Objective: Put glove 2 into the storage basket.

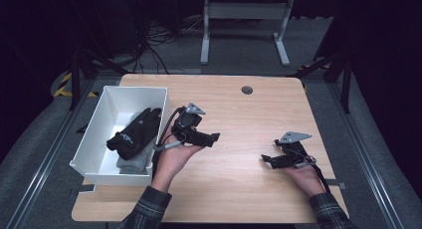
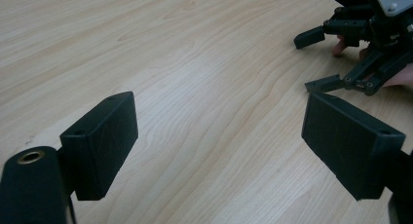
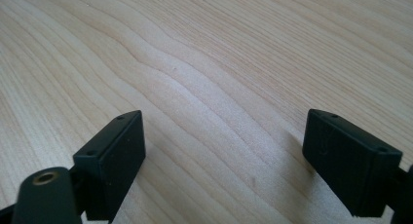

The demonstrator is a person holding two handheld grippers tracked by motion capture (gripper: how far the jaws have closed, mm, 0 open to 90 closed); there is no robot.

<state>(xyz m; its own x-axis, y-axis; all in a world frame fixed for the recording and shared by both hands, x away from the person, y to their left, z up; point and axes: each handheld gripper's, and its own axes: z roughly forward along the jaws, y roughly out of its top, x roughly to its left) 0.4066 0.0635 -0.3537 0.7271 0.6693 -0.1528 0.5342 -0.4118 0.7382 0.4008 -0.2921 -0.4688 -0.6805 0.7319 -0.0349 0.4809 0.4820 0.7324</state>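
Note:
My left gripper (image 1: 215, 137) is held just right of the white bin (image 1: 110, 105), its jaws pointing right across the wooden table (image 1: 249, 119). In the left gripper view the left gripper (image 2: 219, 131) is open, with bare wood between its pads. My right gripper (image 1: 267, 159) lies low at the right side of the table, pointing left toward the other one. It is open too, as the right gripper view shows, where the right gripper (image 3: 224, 146) has nothing between its pads. The left gripper view also catches the right gripper (image 2: 314, 61) farther off.
A black glove (image 1: 135, 132) lies in the bin on top of a grey cloth (image 1: 134, 162). A round cable hole (image 1: 247, 90) sits near the table's far edge. Beyond the table stand a white desk frame (image 1: 244, 20) and floor cables (image 1: 159, 40).

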